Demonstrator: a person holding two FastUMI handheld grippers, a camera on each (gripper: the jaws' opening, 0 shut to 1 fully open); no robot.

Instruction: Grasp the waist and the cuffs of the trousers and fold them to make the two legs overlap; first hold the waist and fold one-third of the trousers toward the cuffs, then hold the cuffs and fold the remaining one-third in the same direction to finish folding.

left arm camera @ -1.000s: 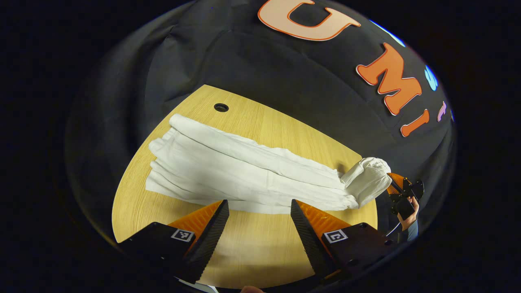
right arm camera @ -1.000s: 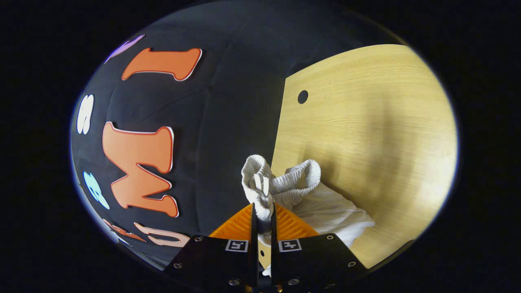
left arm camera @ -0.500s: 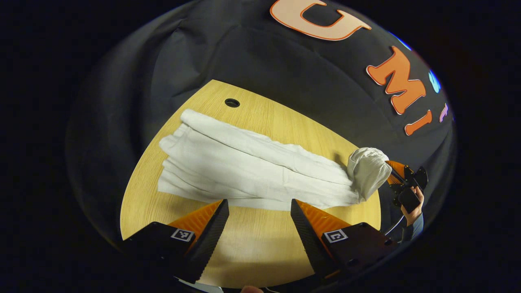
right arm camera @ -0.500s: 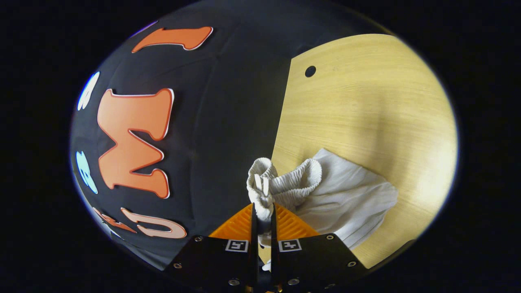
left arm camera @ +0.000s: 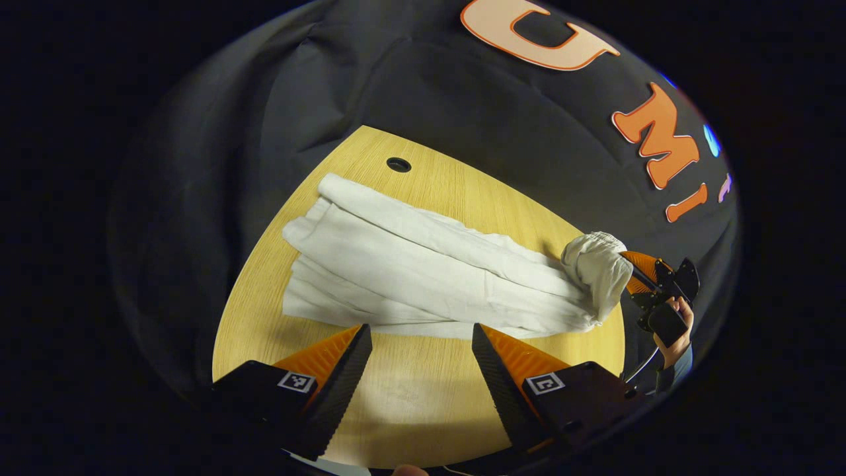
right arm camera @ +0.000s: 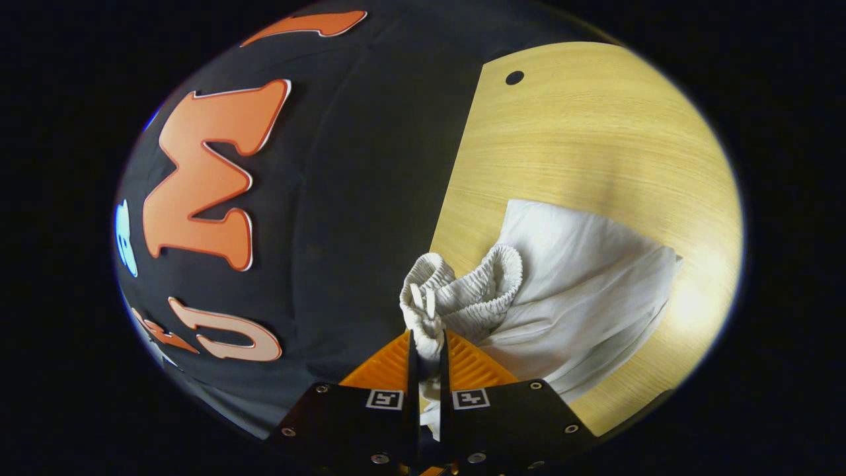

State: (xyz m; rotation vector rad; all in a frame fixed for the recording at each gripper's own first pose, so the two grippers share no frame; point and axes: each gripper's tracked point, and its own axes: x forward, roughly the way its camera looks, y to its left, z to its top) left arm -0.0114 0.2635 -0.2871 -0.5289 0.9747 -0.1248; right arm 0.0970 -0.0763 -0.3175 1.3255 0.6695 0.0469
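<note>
White trousers [left arm camera: 423, 271] lie lengthwise on the wooden table [left arm camera: 410, 403], legs overlapped, cuffs toward the far left. Their gathered elastic waist [right arm camera: 462, 291] is lifted off the table at the right end. My right gripper [right arm camera: 427, 347] is shut on that waistband, which bunches up just past its fingers. The same gripper [left arm camera: 651, 287] appears in the left gripper view at the table's right edge, a hand holding it, the waist [left arm camera: 595, 268] bulging beside it. My left gripper [left arm camera: 421, 337] hovers open above the table, just short of the trousers' near edge, nothing between its fingers.
A round cable hole [left arm camera: 398, 164] is in the table near the cuffs, and another hole [right arm camera: 514, 77] is in the far corner in the right gripper view. Black cloth walls close in behind the table. Bare wood lies beneath my left gripper.
My right gripper has carried the waist up and over toward the legs, so more trouser cloth shows in its view. The left gripper view has drifted slightly; its jaws stay open.
</note>
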